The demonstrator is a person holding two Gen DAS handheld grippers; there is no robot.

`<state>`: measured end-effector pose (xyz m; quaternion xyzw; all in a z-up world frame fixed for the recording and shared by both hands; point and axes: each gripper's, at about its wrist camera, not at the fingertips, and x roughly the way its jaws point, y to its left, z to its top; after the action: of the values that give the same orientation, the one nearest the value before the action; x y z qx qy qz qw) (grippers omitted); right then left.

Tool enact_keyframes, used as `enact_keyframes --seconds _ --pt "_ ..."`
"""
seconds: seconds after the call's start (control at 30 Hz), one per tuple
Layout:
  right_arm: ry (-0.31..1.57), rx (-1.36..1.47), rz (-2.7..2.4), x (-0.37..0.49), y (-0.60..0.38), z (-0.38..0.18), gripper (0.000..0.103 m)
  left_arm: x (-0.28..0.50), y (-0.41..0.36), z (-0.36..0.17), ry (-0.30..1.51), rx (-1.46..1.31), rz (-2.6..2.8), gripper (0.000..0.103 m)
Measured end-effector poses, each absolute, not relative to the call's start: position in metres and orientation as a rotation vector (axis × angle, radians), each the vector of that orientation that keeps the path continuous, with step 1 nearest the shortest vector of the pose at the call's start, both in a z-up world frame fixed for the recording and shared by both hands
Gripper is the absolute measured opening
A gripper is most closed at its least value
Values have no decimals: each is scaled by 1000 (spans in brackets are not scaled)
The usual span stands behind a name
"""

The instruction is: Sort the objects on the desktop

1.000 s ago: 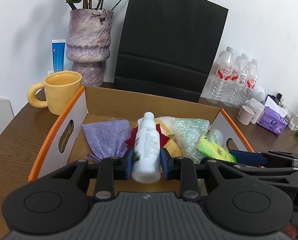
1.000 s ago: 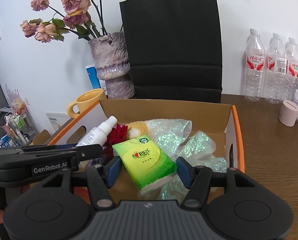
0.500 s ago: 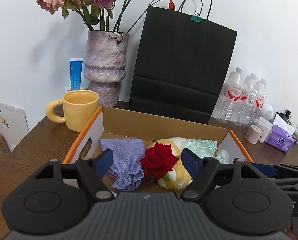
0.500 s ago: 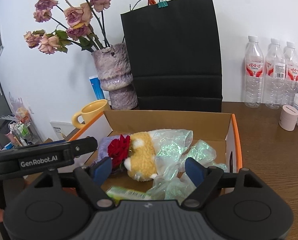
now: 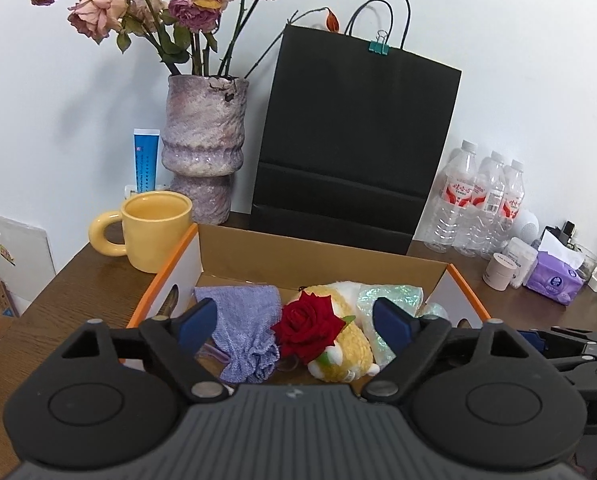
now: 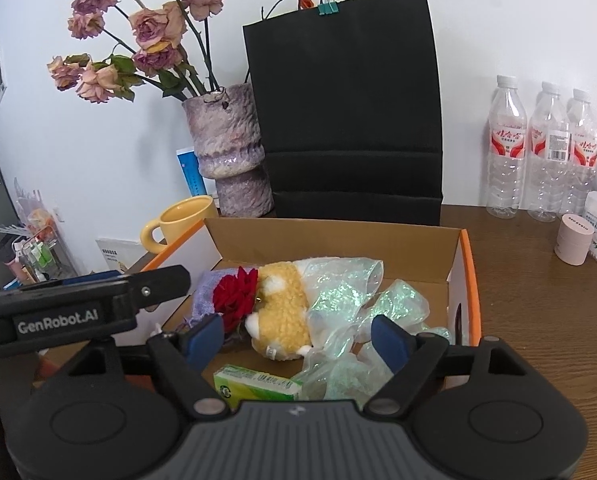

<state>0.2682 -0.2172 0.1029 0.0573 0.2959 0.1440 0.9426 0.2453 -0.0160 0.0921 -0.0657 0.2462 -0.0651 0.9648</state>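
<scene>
Both tools are hovering over the cardboard box sitting mid-counter: the left tool is spreading its jaws with nothing pinched between them, just the purple cloth pouch and red rose lying below in the box's left half. Over to the right, the right tool is also widening with nothing gripped, and the green tissue pack is lying at the box's near edge beside the crinkly plastic bags.
</scene>
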Motion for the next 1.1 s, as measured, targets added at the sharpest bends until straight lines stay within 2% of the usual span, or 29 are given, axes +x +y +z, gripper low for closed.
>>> enact_keyframes --seconds 0.2,0.37,0.43,0.47,1.1 --pt "602 112 283 265 -220 106 90 237 -15 98 470 -128 -132 103" --pt "609 107 279 261 -221 107 91 232 -12 98 485 -139 -125 103" --pt "610 103 275 258 -221 107 101 230 -11 98 490 -143 -122 103" --pt "607 100 274 256 -221 108 102 229 -10 98 493 -144 -120 103" --pt "604 99 225 217 -220 135 103 196 -10 117 537 -156 -13 103"
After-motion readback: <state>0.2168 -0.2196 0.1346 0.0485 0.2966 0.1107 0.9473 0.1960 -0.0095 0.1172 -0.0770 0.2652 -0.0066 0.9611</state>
